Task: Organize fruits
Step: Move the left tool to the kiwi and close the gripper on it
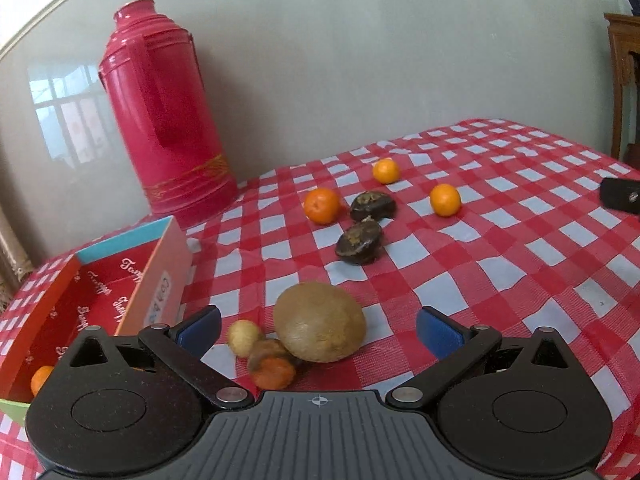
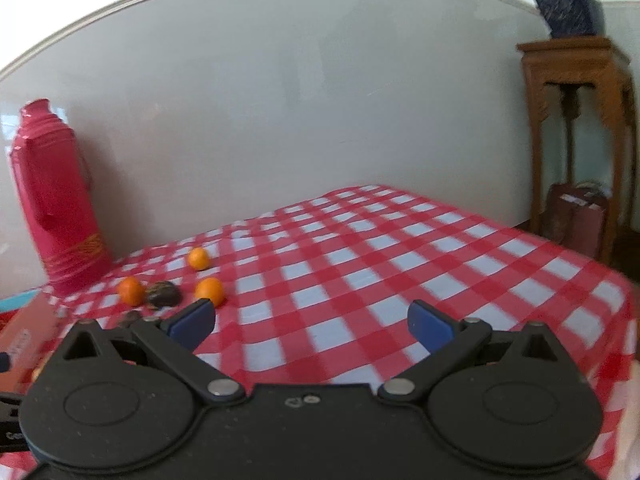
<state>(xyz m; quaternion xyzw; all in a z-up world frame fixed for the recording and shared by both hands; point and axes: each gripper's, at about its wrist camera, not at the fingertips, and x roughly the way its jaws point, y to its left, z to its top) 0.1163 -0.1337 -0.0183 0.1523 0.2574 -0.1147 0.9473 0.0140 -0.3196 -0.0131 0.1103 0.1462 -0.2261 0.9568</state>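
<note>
The left hand-held gripper [image 1: 318,330] hovers low over the bench [image 1: 500,272], which is covered in a red-and-white checked cloth, its blue-padded fingers spread wide with nothing gripped. Between those fingers lies a brown kiwi [image 1: 320,322], and just to its left sit a small pale yellowish fruit [image 1: 244,337] and a shrivelled orange-brown fruit [image 1: 272,368] touching the kiwi's near side. Farther back on the cloth rest three small oranges: one [image 1: 321,205] to the left, one [image 1: 386,171] at the rear and one [image 1: 445,199] to the right. Between them lie two dark, wrinkled fruits, the farther one [image 1: 373,206] just beside the left orange and the nearer one [image 1: 359,242] close in front of it. At the left edge an open red box [image 1: 160,276] with white lettering inside holds one small orange [image 1: 41,380] in its near corner. A tall pink thermos [image 1: 168,108] stands upright behind the box, against the pale wall. The right hand-held gripper [image 2: 310,322] is likewise wide open and empty, poised above a bare stretch of checked cloth, well to the right of the fruits. In its view a wooden stand [image 2: 576,120] with a potted plant [image 2: 568,4] stands beyond the bench
</note>
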